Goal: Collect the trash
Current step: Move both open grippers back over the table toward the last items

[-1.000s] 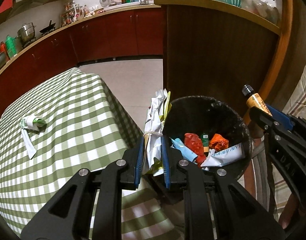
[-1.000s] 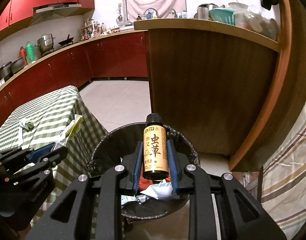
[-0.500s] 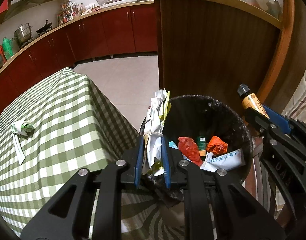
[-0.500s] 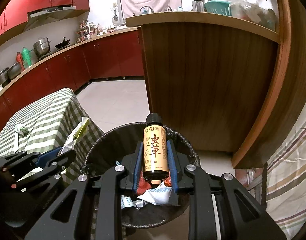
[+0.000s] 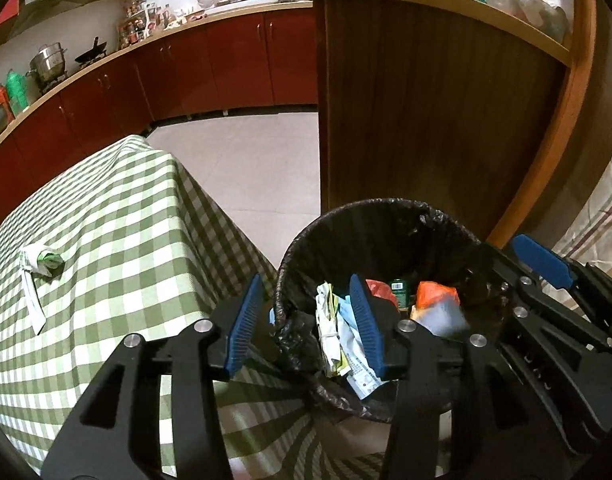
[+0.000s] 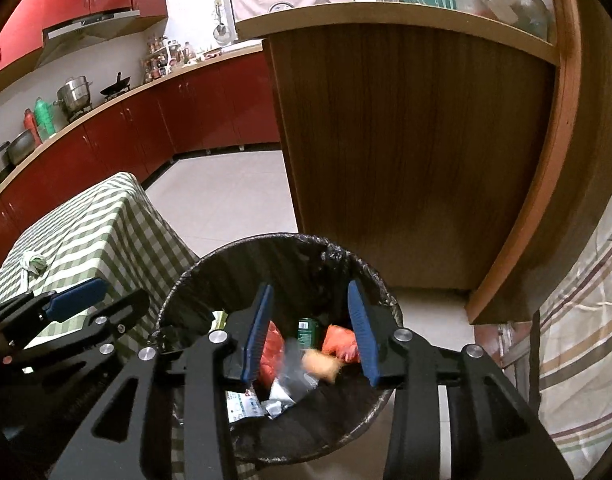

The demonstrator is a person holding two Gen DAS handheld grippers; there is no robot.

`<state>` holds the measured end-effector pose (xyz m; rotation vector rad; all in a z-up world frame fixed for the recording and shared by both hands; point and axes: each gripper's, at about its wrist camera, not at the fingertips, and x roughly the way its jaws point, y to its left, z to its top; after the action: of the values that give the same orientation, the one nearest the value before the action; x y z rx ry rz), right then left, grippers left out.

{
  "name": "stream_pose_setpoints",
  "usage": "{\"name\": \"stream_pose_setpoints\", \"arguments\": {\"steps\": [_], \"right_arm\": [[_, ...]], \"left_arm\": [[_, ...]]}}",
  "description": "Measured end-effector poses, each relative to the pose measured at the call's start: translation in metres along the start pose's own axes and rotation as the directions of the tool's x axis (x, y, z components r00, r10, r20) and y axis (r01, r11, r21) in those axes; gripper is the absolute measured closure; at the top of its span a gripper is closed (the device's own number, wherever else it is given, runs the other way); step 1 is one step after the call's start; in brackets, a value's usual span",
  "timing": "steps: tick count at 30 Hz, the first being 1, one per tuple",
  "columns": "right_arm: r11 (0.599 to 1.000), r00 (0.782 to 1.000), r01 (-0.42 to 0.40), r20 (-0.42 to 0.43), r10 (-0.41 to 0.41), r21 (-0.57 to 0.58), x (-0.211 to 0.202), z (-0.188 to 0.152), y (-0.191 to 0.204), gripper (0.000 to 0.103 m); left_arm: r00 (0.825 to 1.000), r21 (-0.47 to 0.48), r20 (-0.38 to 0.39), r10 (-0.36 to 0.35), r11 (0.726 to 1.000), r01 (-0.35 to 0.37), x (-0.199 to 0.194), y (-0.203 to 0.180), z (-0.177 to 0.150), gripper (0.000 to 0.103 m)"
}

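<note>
A: What is different from a second ago?

B: Both loads are gone from the jaws. The left gripper (image 5: 306,320) pinched a bundle of crumpled wrappers (image 5: 338,340) then; now its jaws are opening, the pads no longer press on it, and the bundle sits just ahead of the tips, inside the near rim of the black-lined bin (image 5: 386,216), close to the right-hand pad.

A: And the bottle?

B: The right gripper (image 6: 310,328) had clamped the small brown bottle (image 6: 320,362) upright. Its jaws are opening too, with nothing gripped; a blurred orange-brown shape below and between the tips looks like the bottle falling among the red bags and paper in the bin.

A: So what does that mean for the job?

B: Two pieces are dropped, it seems. One knotted green-and-white wrapper (image 5: 40,262) lies on the checked tablecloth (image 5: 126,240), far off to the left of the left gripper. That is probably the next pickup.
</note>
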<state>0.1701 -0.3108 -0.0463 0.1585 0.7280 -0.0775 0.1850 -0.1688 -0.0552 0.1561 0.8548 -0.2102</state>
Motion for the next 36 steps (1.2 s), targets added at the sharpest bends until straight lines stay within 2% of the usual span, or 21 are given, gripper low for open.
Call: {"name": "stream_pose_setpoints", "arguments": {"steps": [10, 20, 26, 36], "right_arm": [[1.0, 1.0, -0.02, 0.003, 0.02, -0.021, -0.006, 0.002, 0.015, 0.062], [0.991, 0.995, -0.1, 0.003, 0.101, -0.092, -0.01, 0.003, 0.066, 0.059], [0.978, 0.988, -0.155, -0.001, 0.156, -0.143, -0.01, 0.005, 0.105, 0.058], [0.955, 0.976, -0.215, -0.014, 0.217, -0.205, -0.003, 0.011, 0.155, 0.057]], "left_arm": [[0.999, -0.053, 0.024, 0.048, 0.998, -0.046, -0.02, 0.029, -0.003, 0.055], [0.988, -0.137, 0.027, 0.154, 0.979, -0.149, -0.043, 0.088, -0.013, 0.053], [0.97, -0.211, -0.006, 0.242, 0.948, -0.238, -0.05, 0.14, -0.024, 0.052], [0.945, -0.302, -0.056, 0.323, 0.897, -0.324, -0.051, 0.205, -0.033, 0.052]]}}
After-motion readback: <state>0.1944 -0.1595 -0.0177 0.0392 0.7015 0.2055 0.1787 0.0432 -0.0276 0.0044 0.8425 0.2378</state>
